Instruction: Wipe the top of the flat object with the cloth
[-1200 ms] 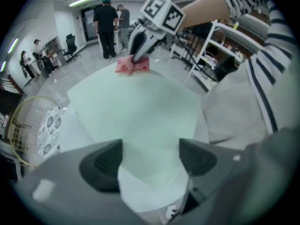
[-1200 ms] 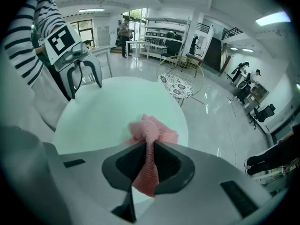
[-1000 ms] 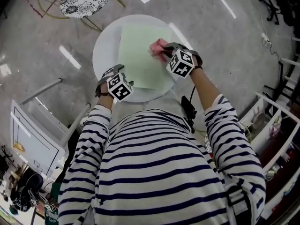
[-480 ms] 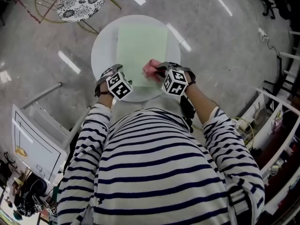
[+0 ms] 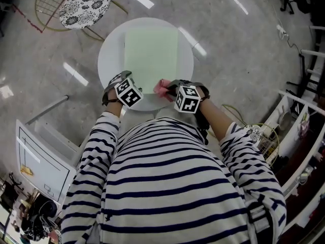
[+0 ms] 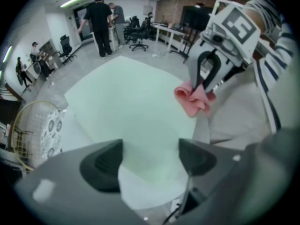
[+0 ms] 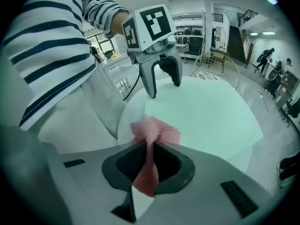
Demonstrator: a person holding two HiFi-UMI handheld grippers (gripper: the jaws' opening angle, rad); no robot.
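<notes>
We show the right claw [image 7: 150, 165] clenched on the pink cloth [image 7: 153, 134]. A fold of the cloth runs back between the jaws, and the bunched remainder projects in front of them. The task's flat object is the pale green sheet [image 5: 151, 52], which lies on the round white surface [image 5: 107, 52].

Over the last second the right claw has drawn the cloth along the sheet's right side. It started on the far right part of the sheet and has come towards the person. The cloth now sits at the sheet's near right corner, at or just over the near edge.

The left claw [image 6: 149, 161] has kept its place at the sheet's near left corner. Its jaws stand wide apart and grasp nothing. The corner of the sheet shows between and beyond them, but we cannot tell whether the tips press on it. We judge that this claw is there to steady the sheet.

We take the change to mean that one pull-stroke down the sheet's right side is at its end. Nothing visible separates wiped from unwiped area. By our estimate the middle and left of the sheet still need passes. The likely next requirement is to carry the cloth back to the sheet's far edge, set further left. The main risk is that the cloth slips off the near edge.
</notes>
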